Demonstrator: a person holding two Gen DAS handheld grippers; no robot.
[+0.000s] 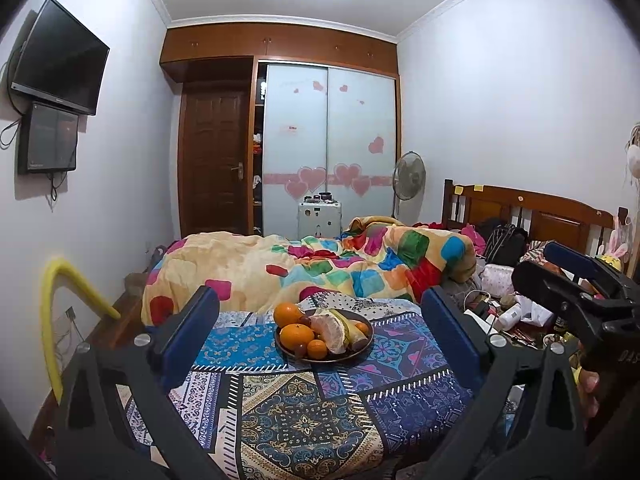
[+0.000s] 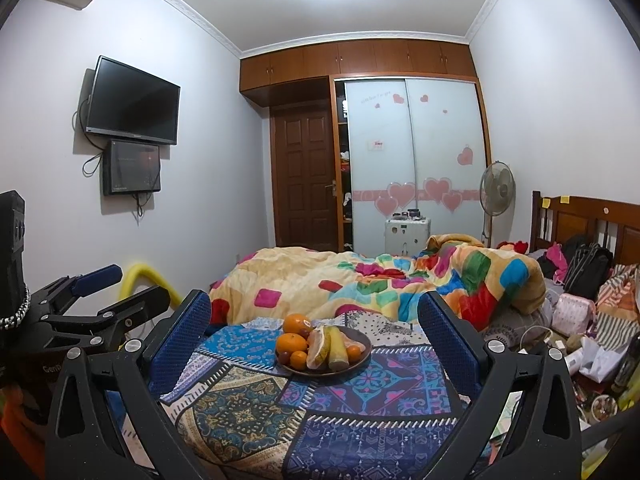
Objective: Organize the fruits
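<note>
A dark round plate rests on a patterned patchwork cloth over the bed. It holds several oranges, a peeled pomelo piece, a banana and small dark fruits. My left gripper stands open, well short of the plate, with nothing between its blue pads. My right gripper is open too and just as far back, empty. Each gripper shows at the edge of the other's view.
A crumpled multicoloured quilt lies right behind the plate. Clutter of bags, chargers and paper fills the bed's right side by the wooden headboard. A yellow foam tube curves at the left.
</note>
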